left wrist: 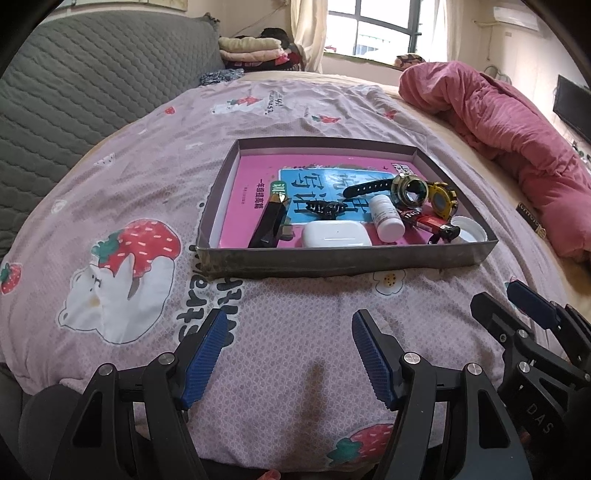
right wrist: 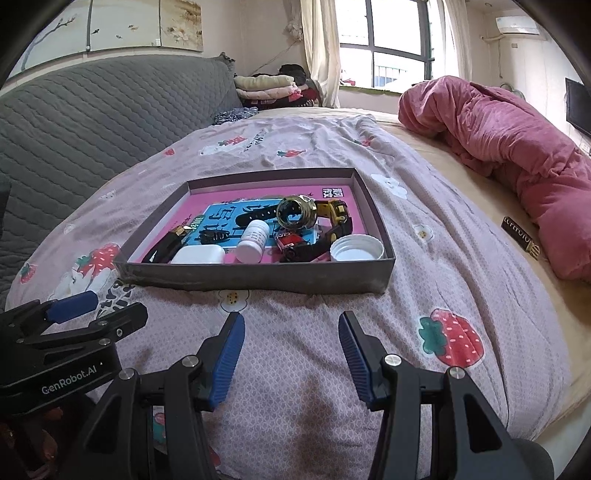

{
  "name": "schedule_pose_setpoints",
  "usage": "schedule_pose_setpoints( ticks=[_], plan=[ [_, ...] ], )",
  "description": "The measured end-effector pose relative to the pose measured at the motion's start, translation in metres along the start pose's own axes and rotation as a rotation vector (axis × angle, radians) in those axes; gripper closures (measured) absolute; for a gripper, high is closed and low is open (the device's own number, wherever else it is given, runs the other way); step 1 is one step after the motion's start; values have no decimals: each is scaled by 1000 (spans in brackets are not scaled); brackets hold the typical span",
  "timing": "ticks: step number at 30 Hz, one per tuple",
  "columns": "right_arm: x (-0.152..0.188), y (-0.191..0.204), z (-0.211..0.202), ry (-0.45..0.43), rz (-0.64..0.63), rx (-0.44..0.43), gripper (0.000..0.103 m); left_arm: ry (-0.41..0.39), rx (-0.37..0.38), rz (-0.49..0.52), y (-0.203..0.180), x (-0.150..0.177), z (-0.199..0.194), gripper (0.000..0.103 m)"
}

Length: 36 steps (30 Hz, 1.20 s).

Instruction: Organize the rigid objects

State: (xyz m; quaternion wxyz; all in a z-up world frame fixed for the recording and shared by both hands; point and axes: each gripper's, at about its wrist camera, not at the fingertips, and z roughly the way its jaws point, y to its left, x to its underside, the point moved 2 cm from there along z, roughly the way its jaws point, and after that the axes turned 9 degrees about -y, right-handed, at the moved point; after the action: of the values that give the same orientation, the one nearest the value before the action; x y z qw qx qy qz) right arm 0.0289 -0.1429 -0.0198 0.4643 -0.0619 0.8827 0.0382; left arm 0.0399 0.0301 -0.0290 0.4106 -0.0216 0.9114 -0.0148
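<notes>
Where "GenRobot.AI" marks it, left gripper (right wrist: 107,317) gapes.

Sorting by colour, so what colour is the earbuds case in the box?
White; the earbuds case shows best in the left wrist view.

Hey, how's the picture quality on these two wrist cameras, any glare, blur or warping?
Left wrist view: sharp, heavy fisheye bending of the tray, the window blown out. Right wrist view: the same curved edges and dark corners, soft daylight, a faint glint on the gold watch, no motion blur.
</notes>
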Motion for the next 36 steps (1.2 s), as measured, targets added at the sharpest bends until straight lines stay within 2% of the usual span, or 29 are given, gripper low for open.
schedule_pose_setpoints(
  ticks=[36],
  plan=[
    [0,3,-4,1,-15,-11,51,7,6,-8,2,0,1,31]
  ],
)
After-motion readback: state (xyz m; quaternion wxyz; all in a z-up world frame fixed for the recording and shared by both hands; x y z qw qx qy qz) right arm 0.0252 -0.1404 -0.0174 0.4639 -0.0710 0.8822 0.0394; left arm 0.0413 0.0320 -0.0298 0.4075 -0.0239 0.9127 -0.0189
